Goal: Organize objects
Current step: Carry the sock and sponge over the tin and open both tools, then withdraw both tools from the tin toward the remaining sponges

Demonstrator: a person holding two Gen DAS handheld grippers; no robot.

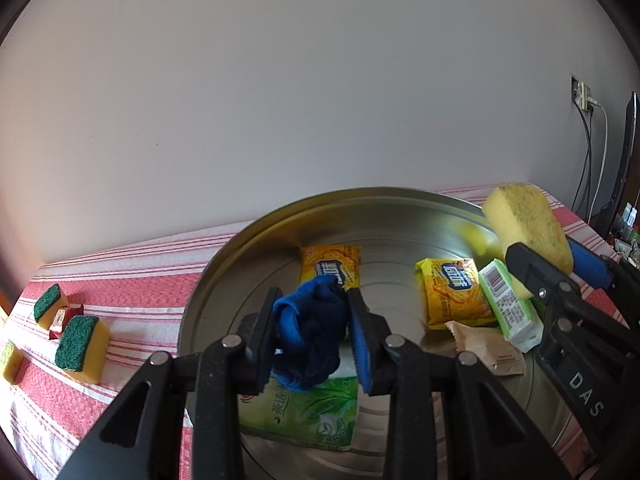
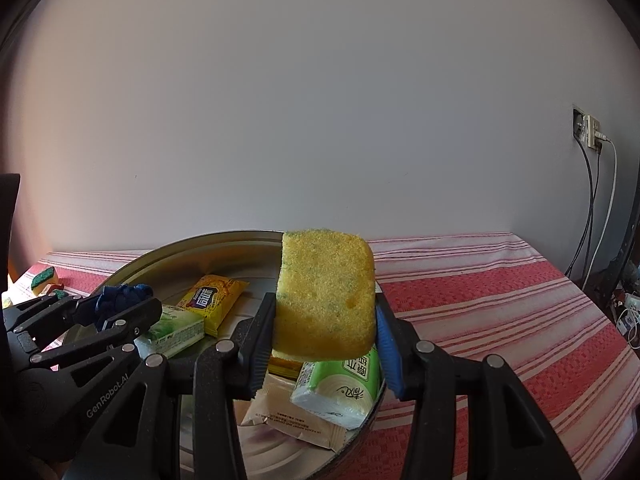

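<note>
the left gripper (image 1: 310, 334) pinches a crumpled blue cloth (image 1: 312, 332) between its black, ribbed fingers, the soft bundle bulging out above and below the pads, held over the round metal tray (image 1: 256, 240). the tray is shallow, shiny and ringed with faint concentric grooves, and it sits on a red and white striped woven tablecloth (image 1: 132, 276).

the right gripper (image 2: 324, 342) clamps a yellow sponge (image 2: 326, 294), a thick, porous block with rounded corners and green speckles, held upright above the tray's right side; its fingers press into the foam on both sides.

in the tray lie two glossy orange snack packs (image 1: 330, 266) (image 1: 456, 292), flat and pillow-shaped, one at the back behind the cloth and one to the right. just beside the right one a green and white tissue pack (image 1: 510, 304) rests tilted, and a beige sachet (image 1: 486, 346) with a serrated edge lies in front of it. a larger green soft pack (image 1: 308, 412) lies flat under the cloth.

off the tray, on the tablecloth at the left, sit three yellow sponges with rough dark green scouring tops (image 1: 82, 346) (image 1: 50, 306) (image 1: 10, 360), with a small red wrapper (image 1: 64, 320) between them
</note>
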